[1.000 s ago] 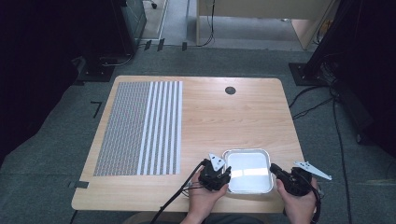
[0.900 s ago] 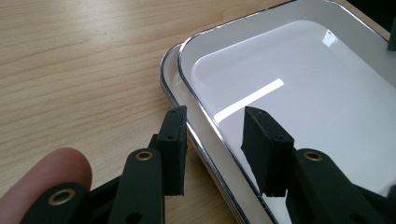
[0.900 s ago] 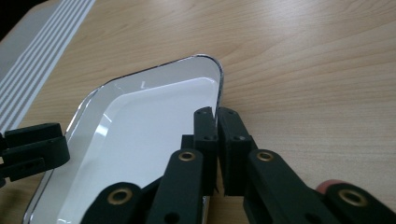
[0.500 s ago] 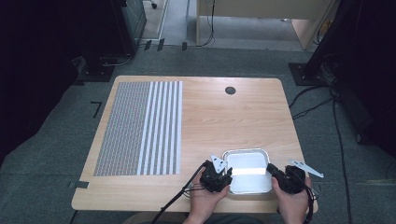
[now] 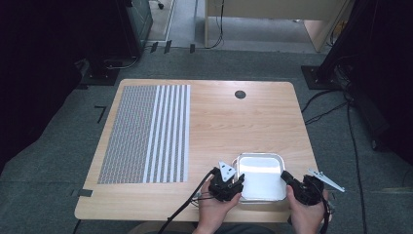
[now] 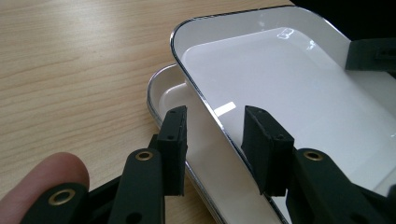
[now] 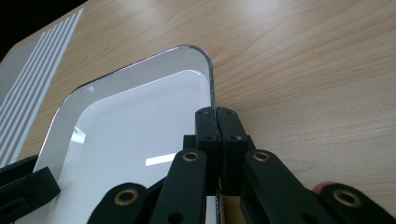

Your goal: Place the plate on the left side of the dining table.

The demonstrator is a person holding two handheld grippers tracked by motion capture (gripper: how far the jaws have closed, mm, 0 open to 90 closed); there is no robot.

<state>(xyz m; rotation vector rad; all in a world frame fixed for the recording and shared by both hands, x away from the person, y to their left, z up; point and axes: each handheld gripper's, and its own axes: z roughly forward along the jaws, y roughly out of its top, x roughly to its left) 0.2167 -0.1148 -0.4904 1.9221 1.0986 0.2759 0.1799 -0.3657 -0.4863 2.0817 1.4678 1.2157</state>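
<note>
White tray (image 5: 263, 178) and both grippers nearer the table's near edge than before.

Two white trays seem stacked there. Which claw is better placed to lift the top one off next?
Probably the right claw: its jaws are already shut on the rim of the upper glossy white rectangular tray. The left claw is open astride that tray's opposite rim, above the lower white tray, gripping nothing.

I can't read any text, label, brand or number from here. The white tray (image 5: 263, 176) is blank, the bench (image 5: 229, 126) carries only a striped and dotted pattern mat (image 5: 146, 131) without letters, and the black fingers (image 6: 173, 140) bear no markings.
</note>
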